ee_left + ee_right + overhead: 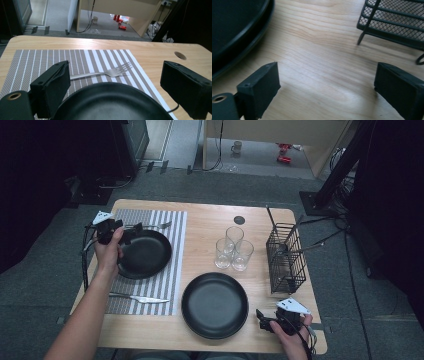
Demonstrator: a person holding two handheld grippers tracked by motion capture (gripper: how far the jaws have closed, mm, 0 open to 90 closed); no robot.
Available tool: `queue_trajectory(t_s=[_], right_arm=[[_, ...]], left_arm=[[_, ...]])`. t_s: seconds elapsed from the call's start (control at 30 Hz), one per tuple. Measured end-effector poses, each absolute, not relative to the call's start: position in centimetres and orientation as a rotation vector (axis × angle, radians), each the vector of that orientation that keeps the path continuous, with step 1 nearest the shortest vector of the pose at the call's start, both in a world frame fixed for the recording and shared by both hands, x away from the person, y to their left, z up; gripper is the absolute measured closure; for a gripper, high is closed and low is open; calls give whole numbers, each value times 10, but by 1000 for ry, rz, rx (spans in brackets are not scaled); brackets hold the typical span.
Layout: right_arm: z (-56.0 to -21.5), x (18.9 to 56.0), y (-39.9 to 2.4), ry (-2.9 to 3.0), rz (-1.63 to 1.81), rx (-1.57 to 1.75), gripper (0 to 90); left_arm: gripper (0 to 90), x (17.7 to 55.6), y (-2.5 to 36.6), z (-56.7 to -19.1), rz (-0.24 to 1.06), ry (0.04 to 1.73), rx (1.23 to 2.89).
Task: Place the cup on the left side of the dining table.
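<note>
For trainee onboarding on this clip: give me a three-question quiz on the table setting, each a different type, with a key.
1. True or false: the fork lies on the striped placemat beyond the plate.
2. How many drinking glasses stand on the table?
3. Multiple choice: the left gripper is A) shut on the fork, B) open with nothing between its jaws, C) shut on the knife.

Key
1. True.
2. Three, clustered left of the wire basket.
3. B.
</note>
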State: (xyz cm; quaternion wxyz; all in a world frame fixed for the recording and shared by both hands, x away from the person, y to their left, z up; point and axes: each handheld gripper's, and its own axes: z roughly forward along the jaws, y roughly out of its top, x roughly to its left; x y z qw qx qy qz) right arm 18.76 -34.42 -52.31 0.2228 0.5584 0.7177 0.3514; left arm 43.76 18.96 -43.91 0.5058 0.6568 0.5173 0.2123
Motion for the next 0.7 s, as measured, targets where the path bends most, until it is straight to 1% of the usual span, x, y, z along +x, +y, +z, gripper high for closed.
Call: queue_trajectory(t_s=[0.1, 0.13, 0.17, 0.2, 0.27, 0.33, 0.53, 0.7], right_arm=[[-518, 185, -344, 1977, 1011, 1539, 32], [-511, 184, -343, 1977, 1050, 1535, 32], [-508, 183, -342, 1976, 1067, 1529, 32], [-504, 183, -340, 1975, 1080, 1524, 32], [-500, 183, -338, 1975, 1087, 1509, 32], [-488, 183, -331, 1974, 1104, 1466, 31], [-470, 187, -316, 1987, 1149, 1435, 22], [-452, 193, -303, 1991, 1201, 1399, 21]], left_arm=[[95, 425, 186, -436, 519, 1230, 1600], [95, 417, 182, -435, 513, 1219, 1619], [95, 417, 182, -435, 513, 1219, 1619], [95, 409, 177, -433, 530, 1199, 1646], [95, 405, 175, -432, 533, 1190, 1659], [95, 392, 167, -428, 550, 1156, 1688], [96, 373, 158, -425, 533, 1142, 1687], [96, 358, 147, -426, 520, 1115, 1717]])
